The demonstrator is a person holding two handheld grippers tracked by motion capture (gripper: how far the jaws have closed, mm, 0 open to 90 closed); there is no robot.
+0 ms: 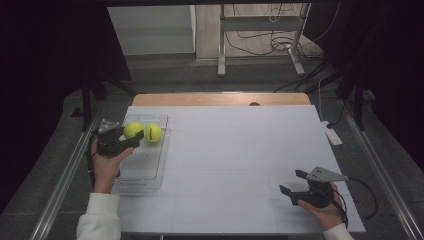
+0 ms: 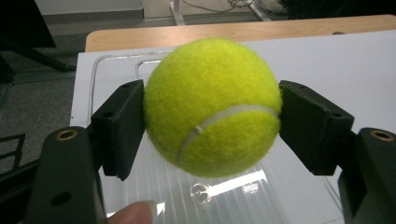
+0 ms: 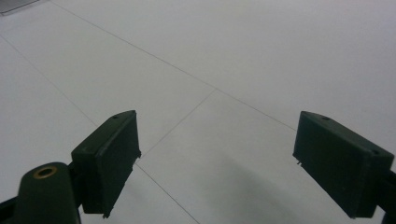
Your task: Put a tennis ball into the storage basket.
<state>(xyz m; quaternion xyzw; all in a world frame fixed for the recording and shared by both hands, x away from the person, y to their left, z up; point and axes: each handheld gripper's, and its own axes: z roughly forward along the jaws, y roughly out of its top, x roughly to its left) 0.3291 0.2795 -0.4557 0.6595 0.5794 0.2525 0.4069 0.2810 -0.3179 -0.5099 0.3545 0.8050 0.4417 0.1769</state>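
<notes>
White table (image 1: 240, 150), clear tray (image 1: 145, 172) at its left edge. Over the tray's far end: left gripper (image 1: 131, 136), reaching in from the near left, jaws clamped on a ball (image 2: 212, 107), pads pressing both flanks, ball dead centre between them and apparently lifted off the tray floor. Second ball (image 1: 153, 132) just beside it on the right, inside the tray. No long axis to mind: round. Far nearer both balls than the right gripper (image 1: 292, 185), well apart at the near right corner, held low and level, jaws wide open, empty, over bare table.
</notes>
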